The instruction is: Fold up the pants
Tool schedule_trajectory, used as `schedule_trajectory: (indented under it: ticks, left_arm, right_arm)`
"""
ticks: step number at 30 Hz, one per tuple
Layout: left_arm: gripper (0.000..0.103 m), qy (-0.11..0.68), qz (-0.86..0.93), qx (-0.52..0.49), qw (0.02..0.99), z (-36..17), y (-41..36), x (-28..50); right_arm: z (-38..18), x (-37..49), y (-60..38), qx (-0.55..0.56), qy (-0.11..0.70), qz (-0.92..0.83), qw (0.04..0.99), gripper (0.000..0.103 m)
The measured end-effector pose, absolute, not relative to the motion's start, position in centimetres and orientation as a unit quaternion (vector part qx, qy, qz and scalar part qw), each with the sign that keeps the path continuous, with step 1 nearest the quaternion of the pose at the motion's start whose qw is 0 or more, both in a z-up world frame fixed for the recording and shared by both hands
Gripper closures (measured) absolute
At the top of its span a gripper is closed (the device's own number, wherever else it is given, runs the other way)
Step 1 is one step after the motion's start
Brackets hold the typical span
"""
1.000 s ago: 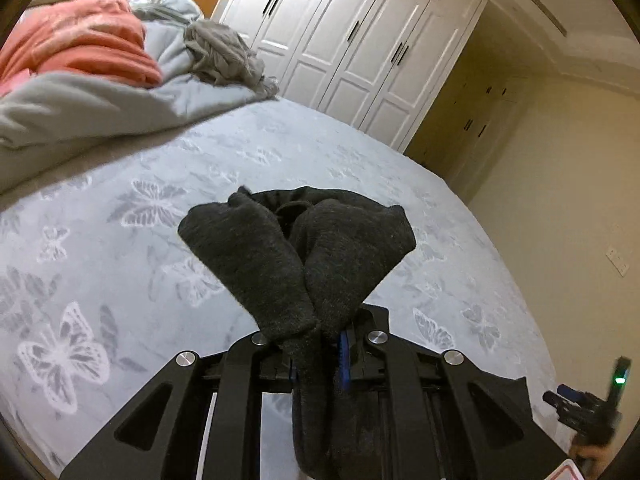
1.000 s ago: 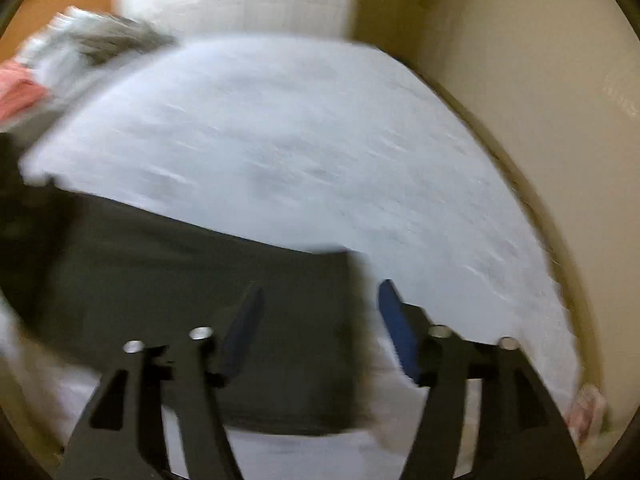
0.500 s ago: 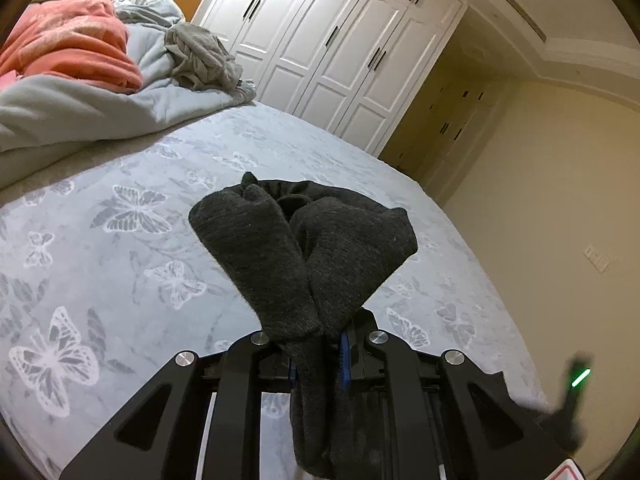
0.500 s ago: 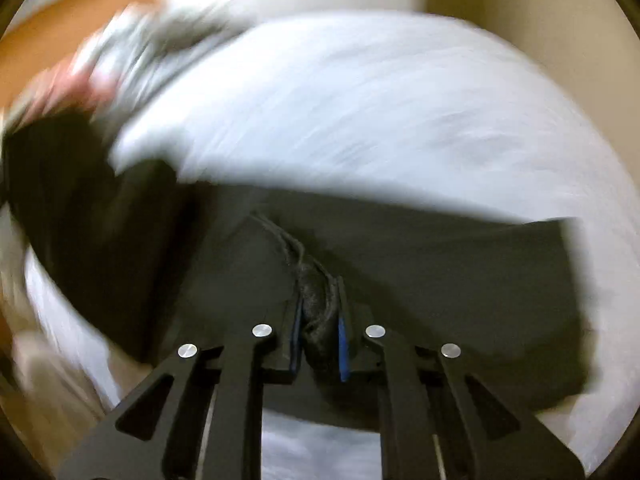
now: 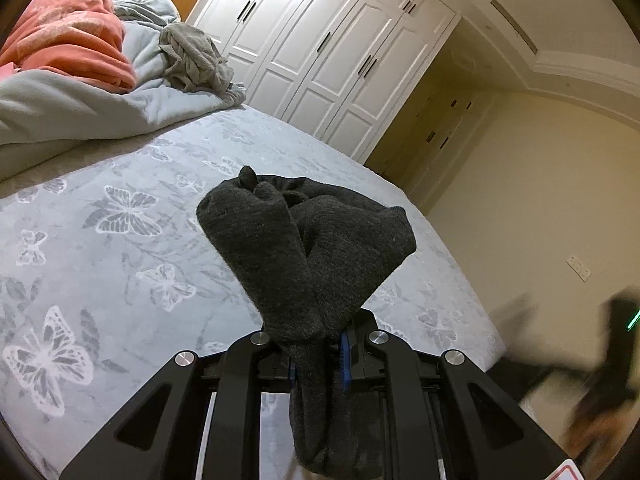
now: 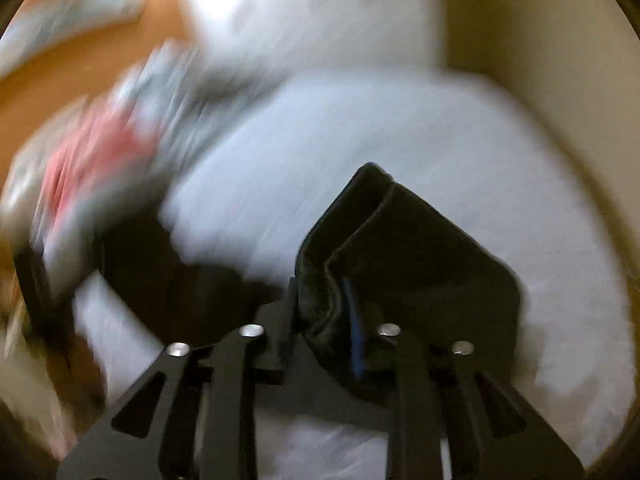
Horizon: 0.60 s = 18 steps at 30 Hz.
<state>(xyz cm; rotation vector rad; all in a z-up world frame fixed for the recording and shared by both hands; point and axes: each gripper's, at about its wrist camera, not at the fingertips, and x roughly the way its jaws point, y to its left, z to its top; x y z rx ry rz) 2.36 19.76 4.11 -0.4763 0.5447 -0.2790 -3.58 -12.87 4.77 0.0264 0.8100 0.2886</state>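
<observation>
The dark grey pants (image 5: pixel 312 248) are bunched in my left gripper (image 5: pixel 318 356), which is shut on the fabric and holds it up above the bed (image 5: pixel 120 240); a fold flops forward over the fingers. In the blurred right wrist view, my right gripper (image 6: pixel 324 312) is shut on another thick edge of the pants (image 6: pixel 400 240), which drapes up and to the right above the sheet (image 6: pixel 360 140). The right gripper shows as a dark blur at the lower right of the left wrist view (image 5: pixel 600 364).
A heap of orange and grey bedding (image 5: pixel 72 60) lies at the bed's far left. White wardrobe doors (image 5: pixel 320 40) stand behind the bed. A beige wall (image 5: pixel 540 200) runs along the bed's right edge.
My right gripper went from open over the flat pants to shut on their edge and has lifted it. My left gripper has kept its hold and risen slightly.
</observation>
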Motion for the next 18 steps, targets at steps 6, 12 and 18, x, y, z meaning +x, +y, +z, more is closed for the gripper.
schedule_trajectory:
  ticks: [6, 12, 18]
  left_arm:
    - [0.091, 0.268, -0.127, -0.213, 0.931, 4.0, 19.7, 2.1]
    - [0.091, 0.261, -0.153, -0.185, 0.935, 4.7, 17.1, 2.1]
    - [0.068, 0.258, -0.269, -0.106, 0.922, 9.3, 4.9, 0.3]
  right_arm:
    - [1.4, -5.4, -14.6, -0.022, 0.396, 0.079, 0.914, 0.059]
    - [-0.1, -4.6, -26.0, 0.022, 0.418, -0.065, 0.906, 0.051]
    - [-3.3, -7.0, -36.2, 0.209, 0.378, -0.129, 0.893, 0.049]
